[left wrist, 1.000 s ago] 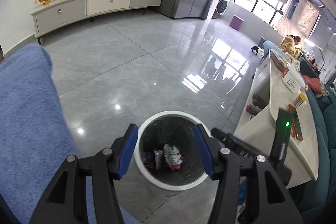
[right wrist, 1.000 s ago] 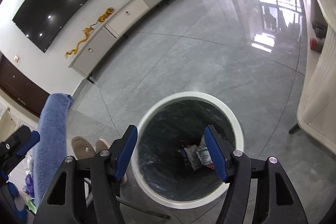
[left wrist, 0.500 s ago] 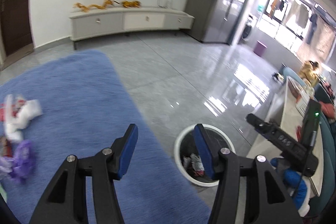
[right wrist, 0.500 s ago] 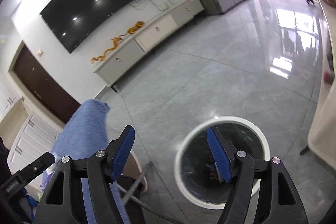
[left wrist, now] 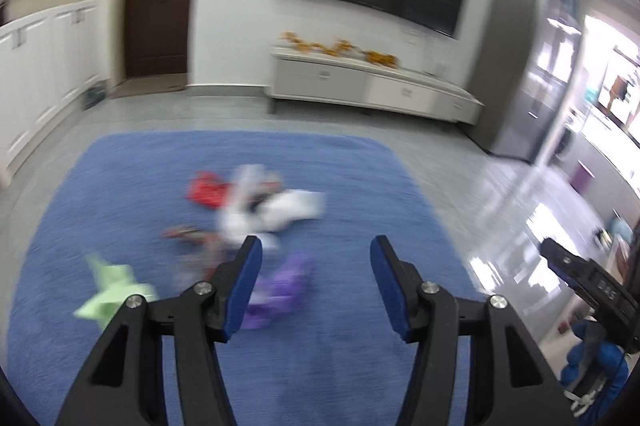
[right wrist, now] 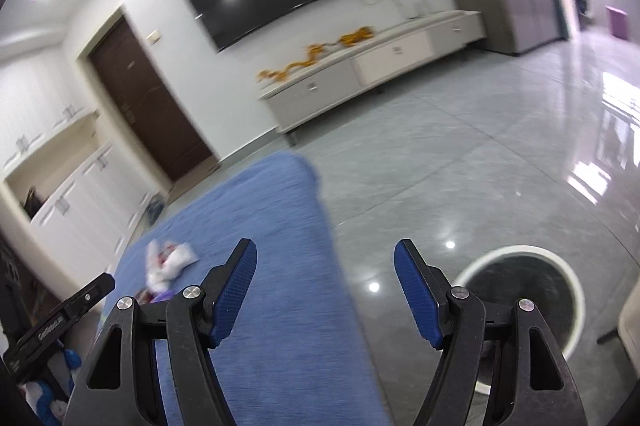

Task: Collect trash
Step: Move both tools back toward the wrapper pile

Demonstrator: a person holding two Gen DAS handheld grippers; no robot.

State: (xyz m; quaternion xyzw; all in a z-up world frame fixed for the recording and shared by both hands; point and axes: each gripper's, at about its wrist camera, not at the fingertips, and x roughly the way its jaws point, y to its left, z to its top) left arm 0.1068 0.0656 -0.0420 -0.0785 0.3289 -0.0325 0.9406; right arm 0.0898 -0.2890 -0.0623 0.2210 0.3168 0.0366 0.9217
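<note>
The trash [left wrist: 256, 210] lies in a loose heap at the middle of the blue rug [left wrist: 120, 178], from the 12 to the 9 o'clock of the left gripper [left wrist: 316, 286]. It is blurred; no single long axis or heading can be told.

Left gripper: jaws apart, just been opening, nothing between them. Right gripper [right wrist: 325, 292]: jaws apart, empty, the bin [right wrist: 570, 278] at its 3 o'clock.

Risk: overlapping scraps may lift together and shed on the way; thin wrappers may slip, or rug pile be pinched.
</note>
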